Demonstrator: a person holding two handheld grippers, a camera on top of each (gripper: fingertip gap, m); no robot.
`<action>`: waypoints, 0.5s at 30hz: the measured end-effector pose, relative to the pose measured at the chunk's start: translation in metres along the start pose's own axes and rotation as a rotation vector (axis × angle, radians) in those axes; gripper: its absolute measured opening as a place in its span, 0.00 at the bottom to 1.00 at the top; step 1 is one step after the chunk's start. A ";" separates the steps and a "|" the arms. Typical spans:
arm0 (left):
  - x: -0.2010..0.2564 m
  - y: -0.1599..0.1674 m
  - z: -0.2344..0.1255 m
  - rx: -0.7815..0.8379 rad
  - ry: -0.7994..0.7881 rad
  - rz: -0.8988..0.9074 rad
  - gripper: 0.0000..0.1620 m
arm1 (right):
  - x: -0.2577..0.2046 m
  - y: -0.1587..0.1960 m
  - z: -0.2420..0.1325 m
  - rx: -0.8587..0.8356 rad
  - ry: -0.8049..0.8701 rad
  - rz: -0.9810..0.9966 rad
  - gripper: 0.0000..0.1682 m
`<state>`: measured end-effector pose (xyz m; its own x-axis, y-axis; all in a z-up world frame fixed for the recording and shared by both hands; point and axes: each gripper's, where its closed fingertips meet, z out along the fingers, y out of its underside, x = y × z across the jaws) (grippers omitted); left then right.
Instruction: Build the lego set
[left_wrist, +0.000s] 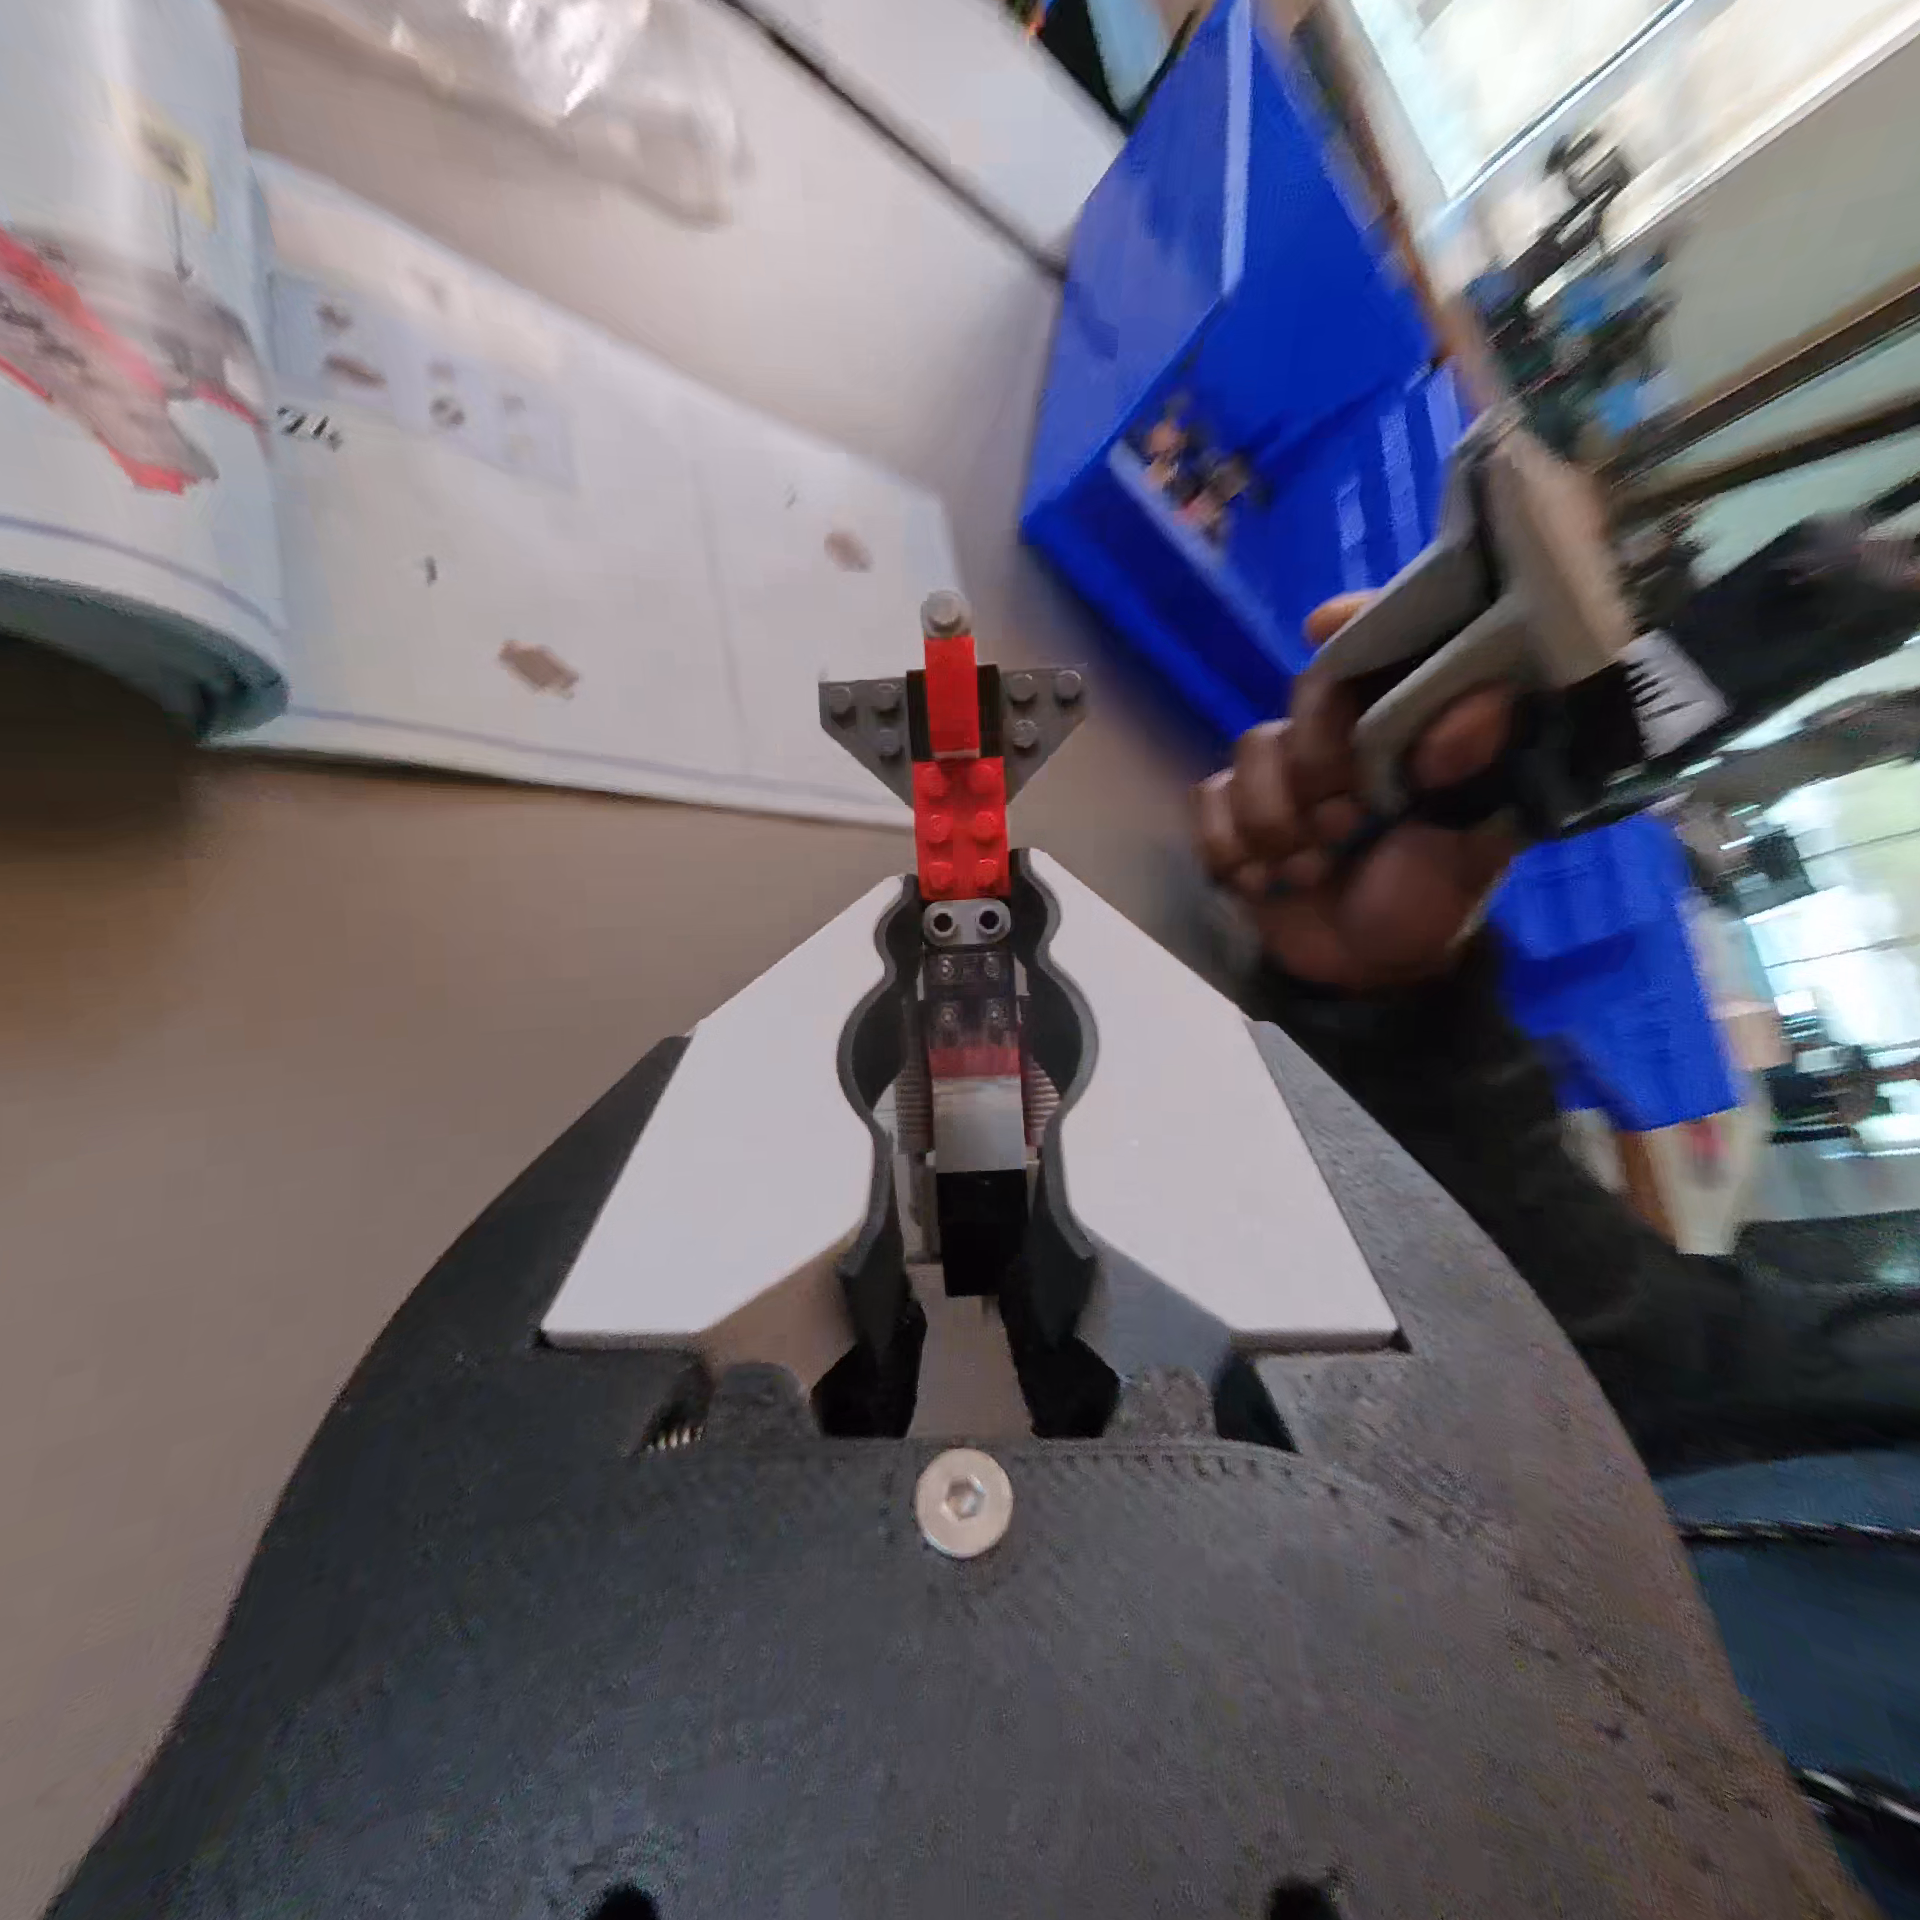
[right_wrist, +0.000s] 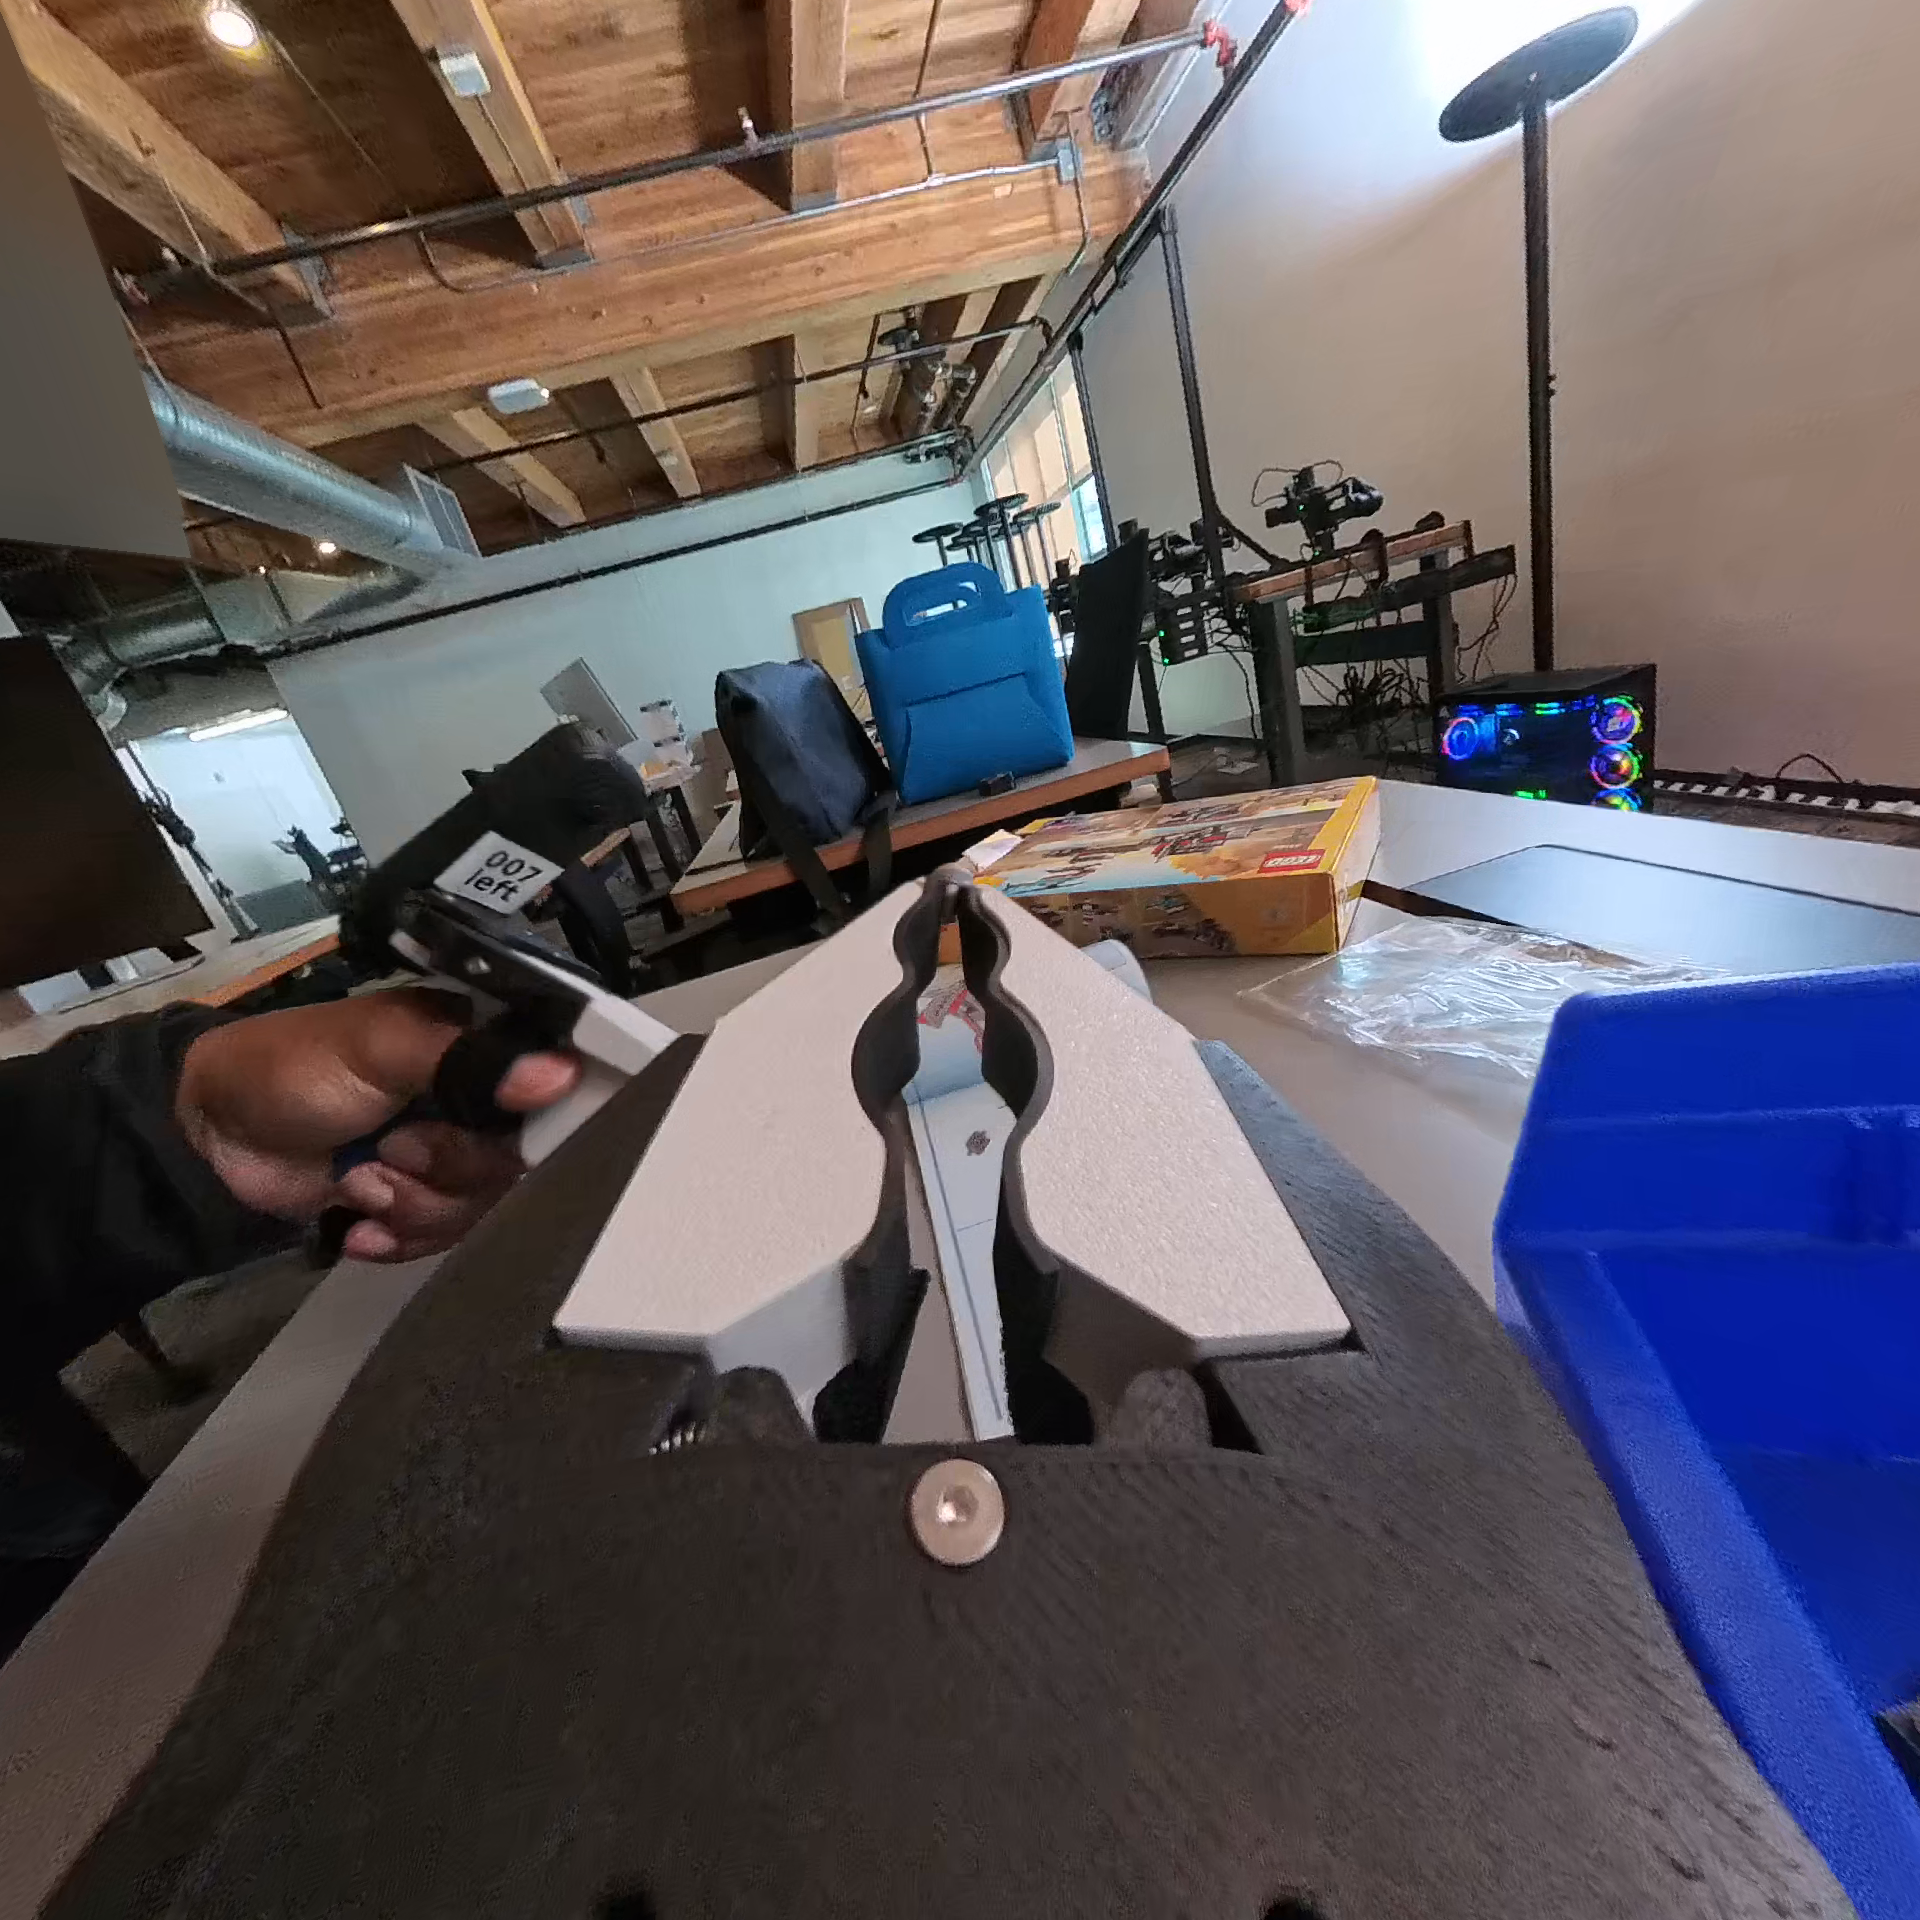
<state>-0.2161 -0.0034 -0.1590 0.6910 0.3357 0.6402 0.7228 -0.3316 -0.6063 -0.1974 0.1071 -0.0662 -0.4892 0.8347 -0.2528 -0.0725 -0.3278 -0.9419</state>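
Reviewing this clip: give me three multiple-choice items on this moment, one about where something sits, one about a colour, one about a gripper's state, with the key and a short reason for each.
1. Where is the lego assembly?
A. Clamped between the left gripper's fingers
B. Lying inside the blue bin
C. On top of the yellow lego box

2. What colour are the wing plates at the assembly's far end?
A. Yellow
B. Grey
C. Blue

3. What is the state of the right gripper?
A. Wide open
C. Fingertips together, at most a tiny grey piece between them
B. Shut on the instruction booklet

Key: 1 A, the left gripper pinches the model's near end while the rest juts forward. 2 B, grey studded plates flank the red centre. 3 C, the tips meet in the right wrist view, above the table.
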 end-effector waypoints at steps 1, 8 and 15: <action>0.005 -0.007 -0.002 0.040 0.053 -0.026 0.10 | 0.001 -0.002 -0.001 0.007 0.001 0.003 0.01; 0.043 -0.039 -0.017 0.291 0.455 -0.055 0.10 | -0.001 -0.010 -0.008 0.030 -0.035 0.033 0.01; 0.083 -0.053 -0.013 0.476 0.689 0.157 0.10 | -0.021 -0.014 -0.010 0.023 -0.152 0.045 0.01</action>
<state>-0.1975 0.0309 -0.0677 0.7353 -0.3462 0.5826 0.6524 0.1286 -0.7469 -0.1773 0.0982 -0.0496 -0.6183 0.7429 -0.2564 -0.0670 -0.3749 -0.9246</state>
